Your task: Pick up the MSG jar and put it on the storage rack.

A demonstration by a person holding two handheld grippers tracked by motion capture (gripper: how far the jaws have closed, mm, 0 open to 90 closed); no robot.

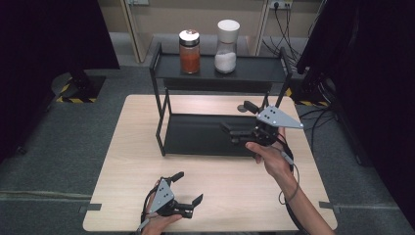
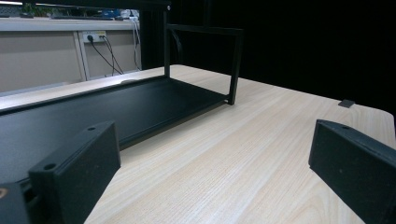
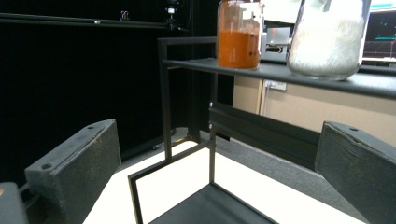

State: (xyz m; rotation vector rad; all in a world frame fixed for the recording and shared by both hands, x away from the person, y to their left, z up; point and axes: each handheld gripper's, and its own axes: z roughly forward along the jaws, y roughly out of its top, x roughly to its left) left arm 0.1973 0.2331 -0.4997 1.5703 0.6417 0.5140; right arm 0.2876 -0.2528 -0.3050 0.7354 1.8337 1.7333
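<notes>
A black two-tier rack [image 1: 161, 122] stands at the back of the wooden table [image 1: 127, 161]. Its top shelf carries a jar of orange powder [image 1: 190, 51] and a white-capped shaker of white grains [image 1: 226, 46]. My right gripper [image 1: 238, 117] hovers open over the right part of the lower shelf, with nothing between its jaws. In the right gripper view the orange jar [image 3: 238, 35] and the white shaker [image 3: 329, 37] sit above, on the top shelf [image 3: 280, 72]. My left gripper [image 1: 188, 188] rests open and empty near the table's front edge, facing the lower shelf [image 2: 116, 107].
Dark curtains hang at both sides of the table. Cables and a wall socket [image 1: 281, 5] lie behind the rack at the right. Bare wood [image 2: 243, 154] stretches between the left gripper and the rack. The floor around is grey carpet.
</notes>
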